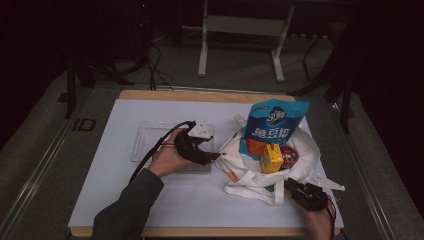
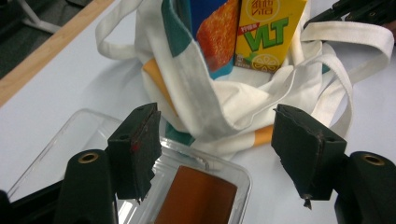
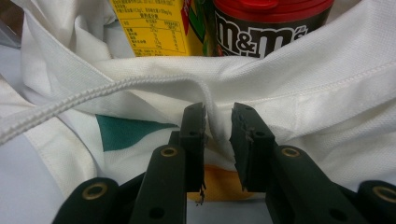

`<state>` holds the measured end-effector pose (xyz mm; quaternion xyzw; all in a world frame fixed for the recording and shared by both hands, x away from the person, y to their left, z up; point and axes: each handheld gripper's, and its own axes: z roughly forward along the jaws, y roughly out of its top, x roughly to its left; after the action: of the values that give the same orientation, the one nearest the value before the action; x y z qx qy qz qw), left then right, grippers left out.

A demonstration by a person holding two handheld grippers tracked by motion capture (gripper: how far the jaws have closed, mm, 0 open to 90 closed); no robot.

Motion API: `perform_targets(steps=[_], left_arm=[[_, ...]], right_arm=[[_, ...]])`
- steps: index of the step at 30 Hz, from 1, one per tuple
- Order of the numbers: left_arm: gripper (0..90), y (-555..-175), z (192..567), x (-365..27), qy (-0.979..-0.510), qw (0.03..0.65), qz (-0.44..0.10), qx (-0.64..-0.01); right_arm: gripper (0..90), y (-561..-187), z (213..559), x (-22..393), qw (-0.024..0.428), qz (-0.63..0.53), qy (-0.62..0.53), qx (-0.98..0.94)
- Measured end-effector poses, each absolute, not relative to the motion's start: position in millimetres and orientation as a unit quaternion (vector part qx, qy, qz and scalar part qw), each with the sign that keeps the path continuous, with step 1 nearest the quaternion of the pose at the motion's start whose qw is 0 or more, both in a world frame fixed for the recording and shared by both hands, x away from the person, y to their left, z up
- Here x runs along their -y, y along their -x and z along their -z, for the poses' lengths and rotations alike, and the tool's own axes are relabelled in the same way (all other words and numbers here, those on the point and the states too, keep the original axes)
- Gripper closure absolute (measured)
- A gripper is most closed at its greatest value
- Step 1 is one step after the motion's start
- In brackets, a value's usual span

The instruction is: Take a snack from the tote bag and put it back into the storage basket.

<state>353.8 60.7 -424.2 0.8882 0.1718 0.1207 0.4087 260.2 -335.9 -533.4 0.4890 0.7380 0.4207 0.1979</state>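
- High view: a white tote bag [image 1: 260, 170] sits slumped on the right half of the white table [image 1: 125, 200], holding a blue snack pouch [image 1: 272, 125], a yellow drink carton [image 1: 271, 158] and a red-lidded jar [image 1: 289, 156]. The left gripper [image 1: 212, 156] points rightward at the bag's left edge, just beside it, over a clear plastic tray [image 1: 145, 137]. The right gripper [image 1: 292, 186] comes in from the bottom right and meets the bag's near rim. Of the 2 hands, the right is the nearer to the bag; it is at the cloth.
- Left gripper view: the 2 black jaws stand wide apart with nothing between them. The bag [image 2: 224, 107] lies straight ahead, a short way past the tray's rim [image 2: 243, 182], with the carton [image 2: 268, 32] upright inside. A white handle strap [image 2: 355, 35] loops off to the right.
- Right gripper view: the jaws are nearly together, with a narrow gap. A fold of the bag's white cloth [image 3: 215, 123] runs down between them; I cannot tell whether the pads press it. A corded strap [image 3: 93, 98] runs left from that fold. The carton [image 3: 154, 25] and the jar [image 3: 268, 25] stand just behind the rim.
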Motion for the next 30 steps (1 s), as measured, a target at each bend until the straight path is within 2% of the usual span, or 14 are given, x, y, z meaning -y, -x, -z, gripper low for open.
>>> perform_targets(steps=[17,30], left_arm=[[32.2,-349.6,421.3,-49.6,-0.882,0.418,-0.138,-0.166],[32.1,-349.3,416.1,-36.0,-0.873,0.438,-0.132,-0.167]], right_arm=[[73.0,-260.3,533.8,336.0,0.199,-0.419,-0.491,-0.737],[72.9,-260.4,534.1,336.1,0.199,-0.42,-0.492,-0.737]])
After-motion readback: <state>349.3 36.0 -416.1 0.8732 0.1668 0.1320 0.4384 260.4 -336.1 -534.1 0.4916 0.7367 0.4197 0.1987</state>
